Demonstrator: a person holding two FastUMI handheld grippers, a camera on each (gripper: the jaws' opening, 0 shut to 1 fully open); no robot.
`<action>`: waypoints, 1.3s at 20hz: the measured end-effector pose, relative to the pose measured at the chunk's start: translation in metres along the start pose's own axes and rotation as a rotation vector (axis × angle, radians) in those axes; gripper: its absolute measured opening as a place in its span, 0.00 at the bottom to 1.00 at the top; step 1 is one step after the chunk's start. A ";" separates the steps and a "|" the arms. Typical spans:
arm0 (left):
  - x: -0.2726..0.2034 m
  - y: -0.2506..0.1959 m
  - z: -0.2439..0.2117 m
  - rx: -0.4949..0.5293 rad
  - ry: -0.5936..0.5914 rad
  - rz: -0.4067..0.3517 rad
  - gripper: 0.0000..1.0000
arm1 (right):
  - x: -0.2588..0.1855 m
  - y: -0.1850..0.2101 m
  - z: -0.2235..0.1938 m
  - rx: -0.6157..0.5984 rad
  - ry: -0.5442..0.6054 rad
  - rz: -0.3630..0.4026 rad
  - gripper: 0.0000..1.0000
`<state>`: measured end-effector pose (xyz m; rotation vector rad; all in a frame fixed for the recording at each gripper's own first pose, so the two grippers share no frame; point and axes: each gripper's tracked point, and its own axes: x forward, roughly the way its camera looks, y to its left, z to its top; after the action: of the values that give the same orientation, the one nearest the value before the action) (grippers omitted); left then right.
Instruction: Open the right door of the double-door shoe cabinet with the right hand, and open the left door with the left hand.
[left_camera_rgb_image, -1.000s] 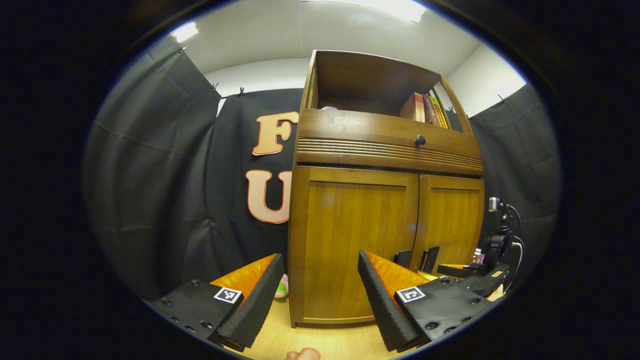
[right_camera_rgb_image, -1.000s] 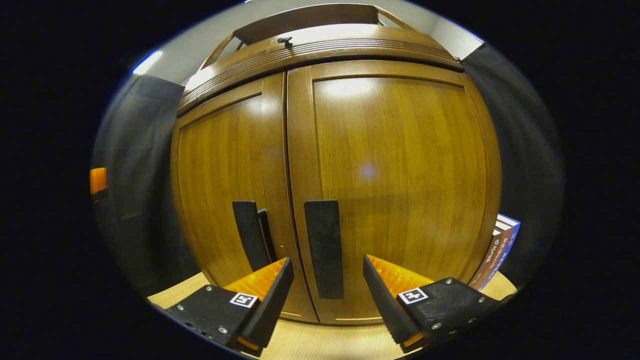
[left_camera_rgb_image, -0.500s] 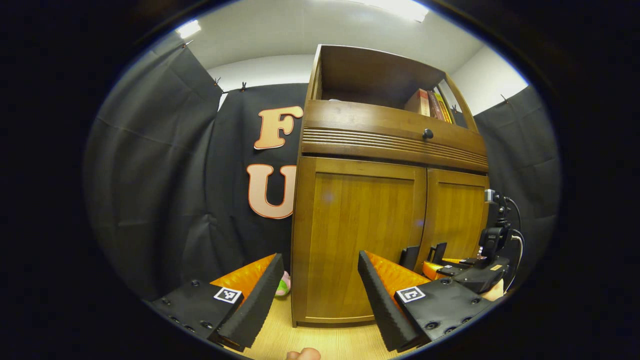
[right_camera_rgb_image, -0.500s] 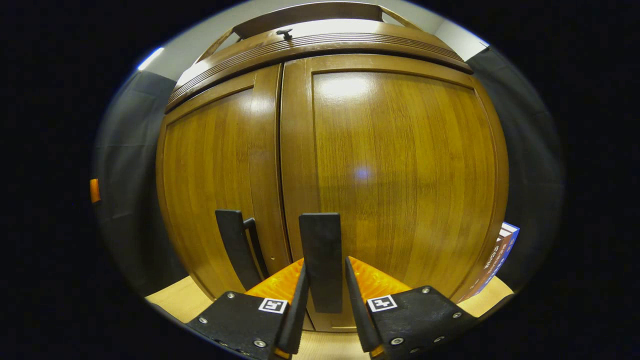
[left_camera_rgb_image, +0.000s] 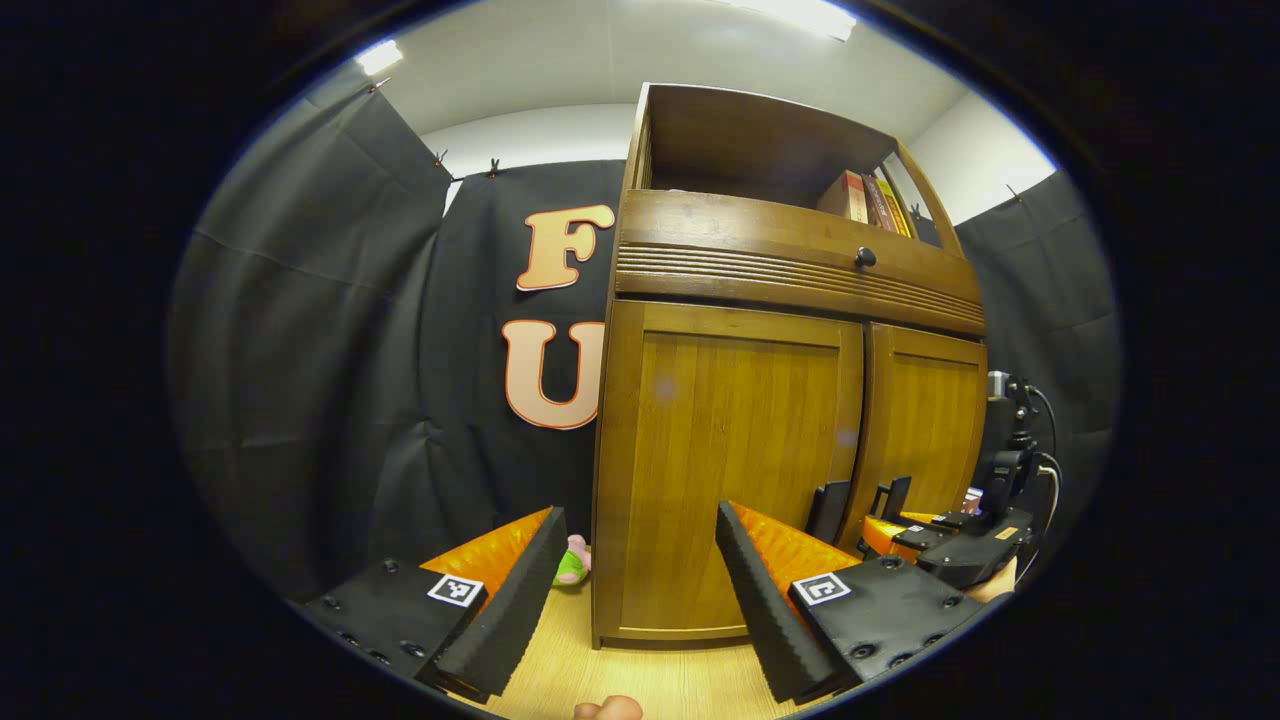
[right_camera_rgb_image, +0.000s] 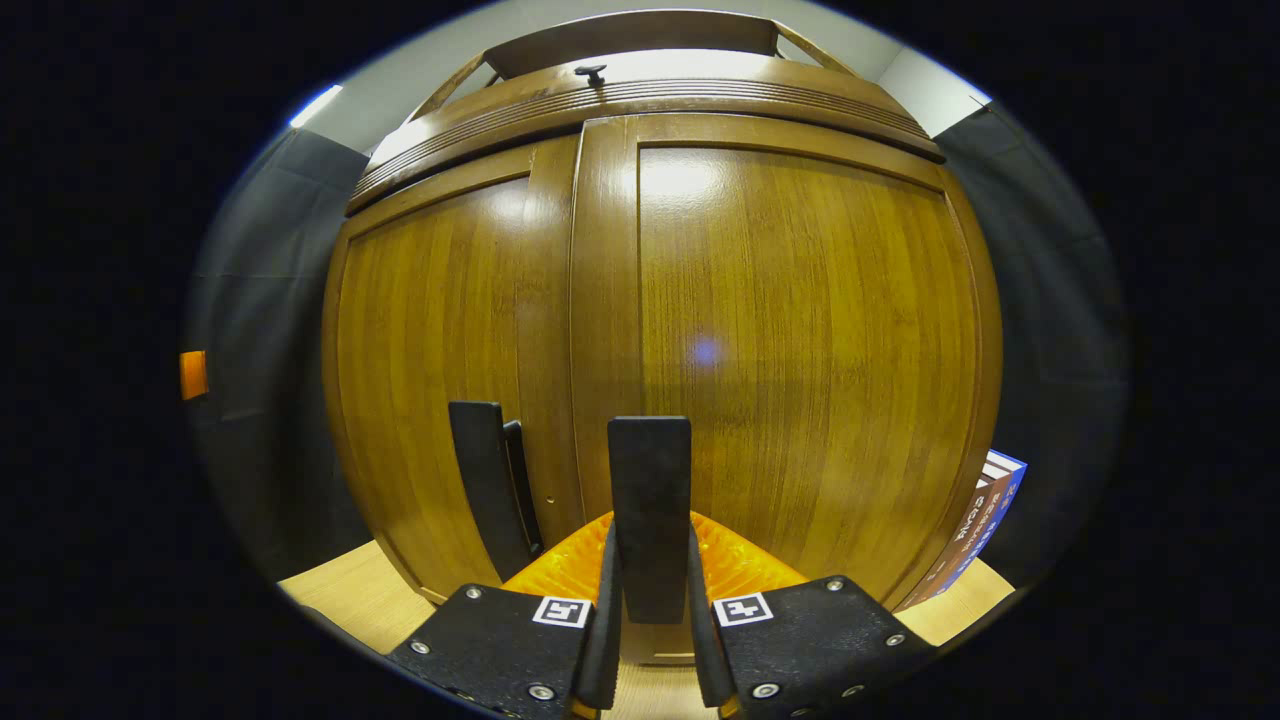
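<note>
In the right gripper view, the right claw (right_camera_rgb_image: 650, 640) is closed on the handle of the right door (right_camera_rgb_image: 650, 515), one finger pressed against each side of the dark upright bar. That handle stands on the right door (right_camera_rgb_image: 800, 340), near its inner edge and low down. Just to its left, across the seam between the doors, the handle of the left door (right_camera_rgb_image: 487, 485) juts from the left door (right_camera_rgb_image: 430, 350); nothing touches it. Both doors lie flush with the front of the shoe cabinet (right_camera_rgb_image: 650, 95), so the cabinet is shut. A few books (right_camera_rgb_image: 975, 535) lean beside the cabinet's lower right corner on the pale wooden table (right_camera_rgb_image: 345, 600). In the left gripper view, the left claw (left_camera_rgb_image: 640, 590) hangs wide open with nothing between its fingers, apart from the cabinet and facing the left door's outer side. A fingertip (left_camera_rgb_image: 608, 708) shows at the bottom edge of this view. Beyond the left finger a small pink and green toy (left_camera_rgb_image: 572, 562) lies on the table by the cabinet's left corner. Farther off to the right in this view, the right claw sits at the two handles. Above the doors runs a ribbed drawer front with a small dark knob (left_camera_rgb_image: 865, 257), and above that an open shelf (left_camera_rgb_image: 760, 150) holds more upright books at its right end.
</note>
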<state>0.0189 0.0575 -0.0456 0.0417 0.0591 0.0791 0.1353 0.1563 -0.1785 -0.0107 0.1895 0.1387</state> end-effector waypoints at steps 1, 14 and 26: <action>-0.001 0.000 -0.001 -0.005 0.002 0.001 0.95 | -0.006 -0.001 0.001 0.001 -0.005 0.006 0.31; -0.015 -0.012 0.007 0.004 -0.015 -0.019 0.95 | -0.069 -0.014 -0.002 0.028 0.000 0.072 0.31; -0.037 -0.012 0.013 -0.008 -0.015 -0.022 0.95 | -0.122 -0.039 0.000 0.015 -0.019 0.050 0.31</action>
<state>-0.0162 0.0423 -0.0308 0.0334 0.0444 0.0566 0.0225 0.1007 -0.1560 0.0106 0.1715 0.1871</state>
